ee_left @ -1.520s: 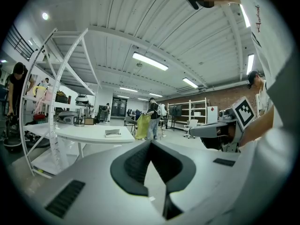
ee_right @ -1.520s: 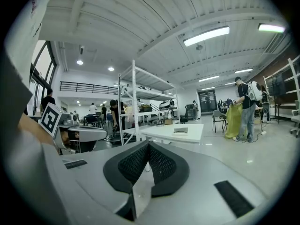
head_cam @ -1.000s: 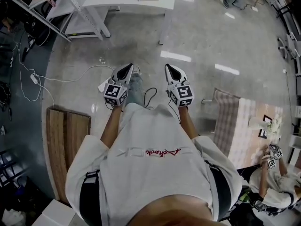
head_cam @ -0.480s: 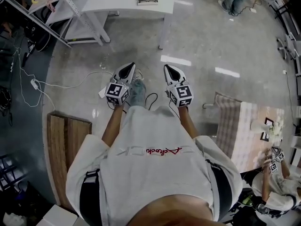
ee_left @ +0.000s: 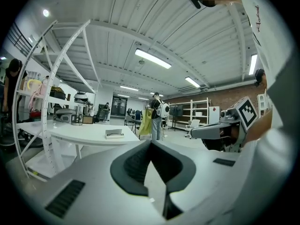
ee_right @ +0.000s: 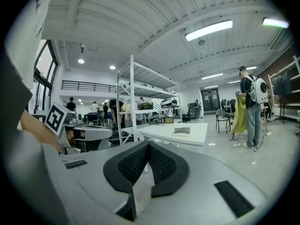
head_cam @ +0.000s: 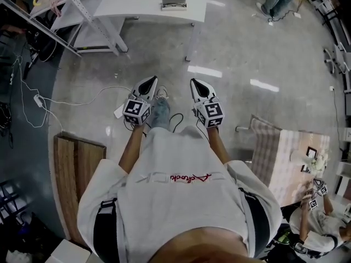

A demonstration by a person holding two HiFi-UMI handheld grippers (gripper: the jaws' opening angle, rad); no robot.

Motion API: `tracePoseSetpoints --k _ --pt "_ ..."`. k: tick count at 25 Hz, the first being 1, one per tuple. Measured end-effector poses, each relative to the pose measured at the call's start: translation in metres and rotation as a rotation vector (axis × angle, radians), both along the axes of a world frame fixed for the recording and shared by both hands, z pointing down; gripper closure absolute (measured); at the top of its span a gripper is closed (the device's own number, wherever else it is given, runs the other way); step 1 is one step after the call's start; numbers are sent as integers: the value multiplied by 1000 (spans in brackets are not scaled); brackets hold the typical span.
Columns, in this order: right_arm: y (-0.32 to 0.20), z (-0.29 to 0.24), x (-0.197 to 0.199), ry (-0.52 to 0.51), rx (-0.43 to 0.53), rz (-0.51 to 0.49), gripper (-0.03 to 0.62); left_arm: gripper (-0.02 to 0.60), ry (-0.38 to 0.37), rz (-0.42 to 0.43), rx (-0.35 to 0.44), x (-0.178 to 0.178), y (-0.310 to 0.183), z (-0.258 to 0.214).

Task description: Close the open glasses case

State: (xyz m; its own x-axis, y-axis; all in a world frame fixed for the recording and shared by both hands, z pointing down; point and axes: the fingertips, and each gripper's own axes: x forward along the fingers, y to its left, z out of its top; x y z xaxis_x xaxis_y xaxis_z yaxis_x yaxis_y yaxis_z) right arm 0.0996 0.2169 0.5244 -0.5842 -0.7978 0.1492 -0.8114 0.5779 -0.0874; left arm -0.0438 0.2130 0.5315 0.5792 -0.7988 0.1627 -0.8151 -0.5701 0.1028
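Ahead: the glasses case (head_cam: 174, 3) sat on the white table (head_cam: 137, 4), well apart from both grippers, with bare floor (head_cam: 236, 43) between.
Long axis: crosswise to the line of approach, running along the table's length.
Lid: it seemed to be raised, though the case was too small in every view to be sure.
Left gripper (head_cam: 149, 81): jaws closed tip to tip, with nothing between them.
Right gripper (head_cam: 196, 83): jaws likewise pressed together and empty.
Direction: the case lay straight out in front, roughly on the midline between the two grippers, which were held side by side and pointing at the table.
Nearer hand: neither clearly, since both stood about equally far off.
Coming move: probably closing the gap to the table before either claw could reach the lid.
Change: against the frames a second earlier, the table and case had slid lower in the head view, so nearer, while the grippers kept their paired, closed pose.
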Motion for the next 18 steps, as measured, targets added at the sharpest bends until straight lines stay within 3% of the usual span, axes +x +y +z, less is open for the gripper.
tracePoseSetpoints --k 18 --pt "-164 -4 -34 19 -40 -1 597 558 12 46 -51 -26 -166 -1"
